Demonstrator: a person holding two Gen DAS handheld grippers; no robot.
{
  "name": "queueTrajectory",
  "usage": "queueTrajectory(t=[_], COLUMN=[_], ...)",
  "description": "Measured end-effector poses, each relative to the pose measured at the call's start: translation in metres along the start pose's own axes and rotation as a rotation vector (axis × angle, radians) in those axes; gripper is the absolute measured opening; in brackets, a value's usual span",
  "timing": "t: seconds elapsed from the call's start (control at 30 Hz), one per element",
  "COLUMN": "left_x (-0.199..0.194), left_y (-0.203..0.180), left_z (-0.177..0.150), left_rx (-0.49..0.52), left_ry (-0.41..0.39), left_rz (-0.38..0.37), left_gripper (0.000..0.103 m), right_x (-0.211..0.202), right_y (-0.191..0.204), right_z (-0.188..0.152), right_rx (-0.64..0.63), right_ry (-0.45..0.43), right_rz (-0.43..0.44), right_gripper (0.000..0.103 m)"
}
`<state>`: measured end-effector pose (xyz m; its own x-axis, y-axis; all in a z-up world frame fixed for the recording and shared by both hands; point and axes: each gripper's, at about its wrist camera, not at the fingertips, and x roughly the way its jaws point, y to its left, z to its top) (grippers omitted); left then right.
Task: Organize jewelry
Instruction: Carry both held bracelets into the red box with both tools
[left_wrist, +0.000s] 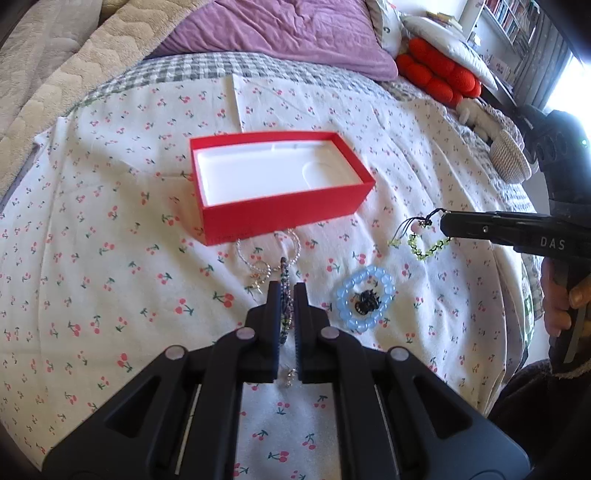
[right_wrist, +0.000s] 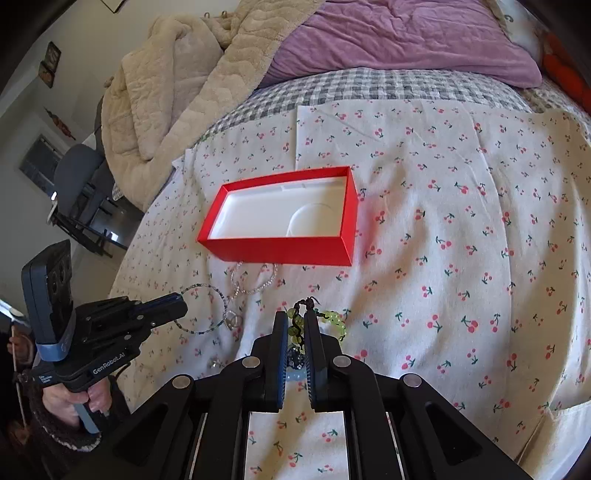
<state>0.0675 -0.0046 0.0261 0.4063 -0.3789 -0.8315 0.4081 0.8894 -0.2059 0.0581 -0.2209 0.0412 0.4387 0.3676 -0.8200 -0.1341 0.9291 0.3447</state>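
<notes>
Both grippers loaded, box not yet filled

Left gripper: jaws nearly closed on the thin multicolour beaded bracelet. From the right wrist view the loop hangs free off the fingertips, just above the cherry-print cloth. I pinch it by the strand because a loop this thin has nothing else to catch; the small metal clasp dangles at the low end. Grip looks secure, judged from how the strand runs straight between the pads.

Clear beaded bracelet: lying on the cloth, touching or almost touching the near wall of the red box. Not yet handled. A small silver charm lies beside it.

Red box: open, white insert empty, sitting mid-cloth, beyond both grippers. It is the obvious destination, so I judge the next step is to carry each piece over its near wall and let go inside.

Blue chunky bracelet: flat on the cloth near its front edge, between the two grippers, a dark small item inside its ring. I cannot tell what that item is.

Right gripper: jaws closed to a narrow gap on the green-bead and black-cord piece. The left view shows it clear of the cloth, cord tails and a pink bead hanging. Risk: loose tails may snag the box wall on release.
</notes>
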Motion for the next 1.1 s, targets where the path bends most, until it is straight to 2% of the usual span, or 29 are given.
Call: queueTrajectory(t=[0.47, 0.63, 0.87, 1.1], left_x=[-0.010, 0.004, 0.037, 0.057], left_y=[-0.009, -0.002, 0.019, 0.034], left_z=[0.050, 0.070, 0.080, 0.081], left_rx=[0.027, 0.001, -0.072, -0.072], left_ry=[-0.078, -0.123, -0.114, -0.094], left_rz=[0.058, 0.024, 0.003, 0.090], left_gripper=[0.007, 0.007, 0.007, 0.007], right_x=[0.001, 0.016, 0.043, 0.068], right_y=[0.032, 0.033, 0.021, 0.018], right_z=[0.042, 0.056, 0.076, 0.079], right_rx=[-0.040, -0.054, 0.012, 0.070], right_ry=[-0.060, -0.092, -0.123, -0.097], right_rz=[-0.019, -0.033, 0.039, 0.142], right_gripper=[0.008, 0.008, 0.008, 0.009])
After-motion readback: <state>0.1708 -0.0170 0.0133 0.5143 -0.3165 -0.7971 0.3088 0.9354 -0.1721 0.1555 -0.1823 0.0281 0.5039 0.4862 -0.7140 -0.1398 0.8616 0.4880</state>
